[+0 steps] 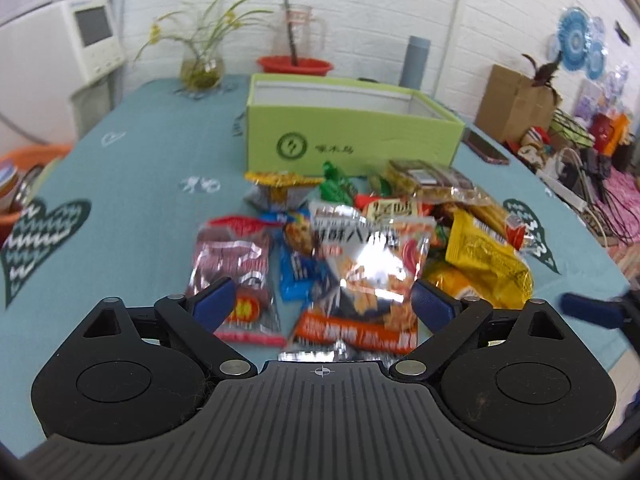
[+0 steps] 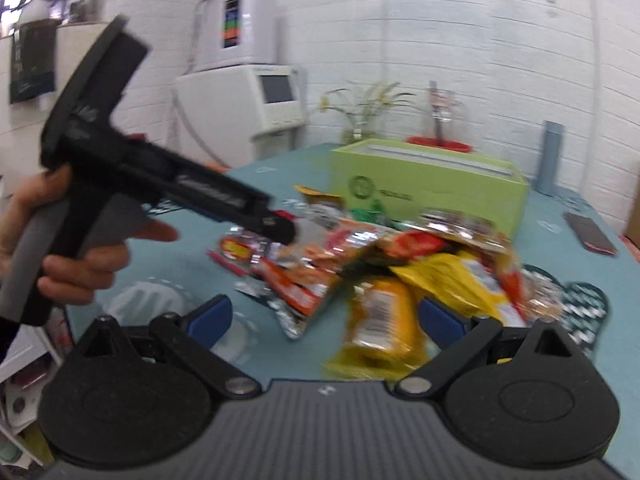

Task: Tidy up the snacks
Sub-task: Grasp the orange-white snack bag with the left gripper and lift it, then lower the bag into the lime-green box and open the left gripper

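The left gripper hangs over the near edge of a heap of snack packets, its 2 blue-padded fingers spread wide with nothing between them; an orange and silver packet lies on the table under the gap, not pinched. To the left of that packet sits a clear pack of dark red sweets, and between them a blue wrapper. A yellow bag lies to the right.

The right gripper is likewise released, its fingers well apart above the tablecloth, with an orange-yellow packet lying below and between them, blurred. In the right wrist view the person's left hand grips the handle of the left gripper, which points down toward the heap from the left. The tip of a blue finger of the right gripper shows at the right edge of the left wrist view.

The snack heap lies on the teal tablecloth just in front of an open green box; a silver packet with a yellow top and a green wrapper lie nearest its front wall. Whether the box holds anything cannot be told. A phone lies beside the box's right end. Behind the box stand a glass vase with a plant, a red dish and a grey cylinder, against a white brick wall.
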Demonstrator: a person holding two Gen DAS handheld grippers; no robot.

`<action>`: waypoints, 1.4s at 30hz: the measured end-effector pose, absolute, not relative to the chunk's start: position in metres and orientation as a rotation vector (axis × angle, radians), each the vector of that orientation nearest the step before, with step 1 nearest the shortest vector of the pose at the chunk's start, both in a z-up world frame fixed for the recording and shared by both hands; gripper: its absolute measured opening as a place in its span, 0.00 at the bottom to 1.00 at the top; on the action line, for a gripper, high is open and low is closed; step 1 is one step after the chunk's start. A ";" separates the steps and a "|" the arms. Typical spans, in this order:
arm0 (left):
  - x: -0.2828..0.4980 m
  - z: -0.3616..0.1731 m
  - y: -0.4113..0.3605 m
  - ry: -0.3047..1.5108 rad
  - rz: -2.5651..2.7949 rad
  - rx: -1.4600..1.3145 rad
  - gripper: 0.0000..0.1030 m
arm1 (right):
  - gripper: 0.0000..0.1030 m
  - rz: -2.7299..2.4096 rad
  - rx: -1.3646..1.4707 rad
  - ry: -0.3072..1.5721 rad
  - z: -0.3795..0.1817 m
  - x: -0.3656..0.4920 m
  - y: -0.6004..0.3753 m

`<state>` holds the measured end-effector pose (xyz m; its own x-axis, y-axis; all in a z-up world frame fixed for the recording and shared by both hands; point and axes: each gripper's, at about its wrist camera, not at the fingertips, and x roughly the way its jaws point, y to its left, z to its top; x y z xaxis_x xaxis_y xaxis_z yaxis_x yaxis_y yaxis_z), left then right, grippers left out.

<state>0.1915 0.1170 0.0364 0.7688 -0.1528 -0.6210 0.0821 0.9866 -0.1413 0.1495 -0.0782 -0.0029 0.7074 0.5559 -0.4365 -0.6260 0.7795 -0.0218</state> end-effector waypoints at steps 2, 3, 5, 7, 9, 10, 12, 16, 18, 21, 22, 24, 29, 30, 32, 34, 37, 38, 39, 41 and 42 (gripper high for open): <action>0.201 0.036 0.123 0.704 -0.179 -0.115 0.76 | 0.96 0.718 -0.191 0.454 -0.005 0.167 -0.054; 0.205 0.036 0.126 0.718 -0.205 -0.131 0.73 | 0.96 0.717 -0.201 0.468 -0.008 0.174 -0.048; 0.211 0.034 0.130 0.730 -0.258 -0.159 0.71 | 0.96 0.698 -0.217 0.502 -0.013 0.188 -0.038; 0.216 0.033 0.129 0.730 -0.304 -0.169 0.71 | 0.96 0.691 -0.215 0.538 -0.016 0.201 -0.034; 0.221 0.029 0.125 0.736 -0.331 -0.162 0.69 | 0.95 0.688 -0.211 0.562 -0.021 0.212 -0.030; 0.225 0.026 0.123 0.746 -0.339 -0.155 0.67 | 0.95 0.688 -0.210 0.559 -0.022 0.215 -0.028; 0.232 0.017 0.120 0.779 -0.361 -0.156 0.56 | 0.93 0.695 -0.214 0.554 -0.024 0.218 -0.023; 0.229 0.011 0.124 0.795 -0.370 -0.169 0.31 | 0.67 0.725 -0.215 0.574 -0.019 0.222 -0.021; 0.227 0.017 0.129 0.797 -0.371 -0.197 0.31 | 0.63 0.743 -0.213 0.567 -0.010 0.221 -0.023; 0.231 0.039 0.134 0.746 -0.378 -0.213 0.31 | 0.63 0.747 -0.227 0.507 0.012 0.228 -0.025; 0.236 0.049 0.133 0.718 -0.373 -0.198 0.31 | 0.63 0.745 -0.233 0.483 0.020 0.234 -0.025; 0.253 0.068 0.130 0.667 -0.357 -0.165 0.31 | 0.63 0.742 -0.249 0.436 0.039 0.258 -0.022; 0.339 0.112 0.130 0.582 -0.310 -0.089 0.31 | 0.63 0.719 -0.300 0.373 0.079 0.351 -0.007; 0.359 0.116 0.131 0.577 -0.300 -0.069 0.31 | 0.63 0.717 -0.305 0.376 0.083 0.371 -0.004; 0.405 0.118 0.133 0.600 -0.274 -0.057 0.31 | 0.63 0.721 -0.290 0.409 0.086 0.414 0.002; 0.439 0.111 0.139 0.632 -0.258 -0.036 0.31 | 0.63 0.736 -0.261 0.466 0.081 0.451 0.007; 0.477 0.086 0.150 0.704 -0.244 -0.058 0.31 | 0.63 0.761 -0.241 0.545 0.064 0.488 0.014; 0.486 0.078 0.153 0.723 -0.235 -0.058 0.31 | 0.63 0.772 -0.233 0.565 0.057 0.495 0.016; 0.491 0.071 0.155 0.732 -0.224 -0.053 0.30 | 0.66 0.784 -0.223 0.586 0.052 0.502 0.017; 0.496 0.063 0.159 0.723 -0.200 -0.045 0.35 | 0.77 0.789 -0.198 0.612 0.045 0.509 0.017; 0.495 0.063 0.161 0.714 -0.189 -0.049 0.44 | 0.78 0.783 -0.191 0.608 0.045 0.509 0.014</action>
<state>0.4946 0.1610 0.0630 0.7391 -0.1892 -0.6465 0.1560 0.9817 -0.1089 0.5090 0.0144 0.0452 0.5488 0.6032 -0.5787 -0.7099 0.7018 0.0582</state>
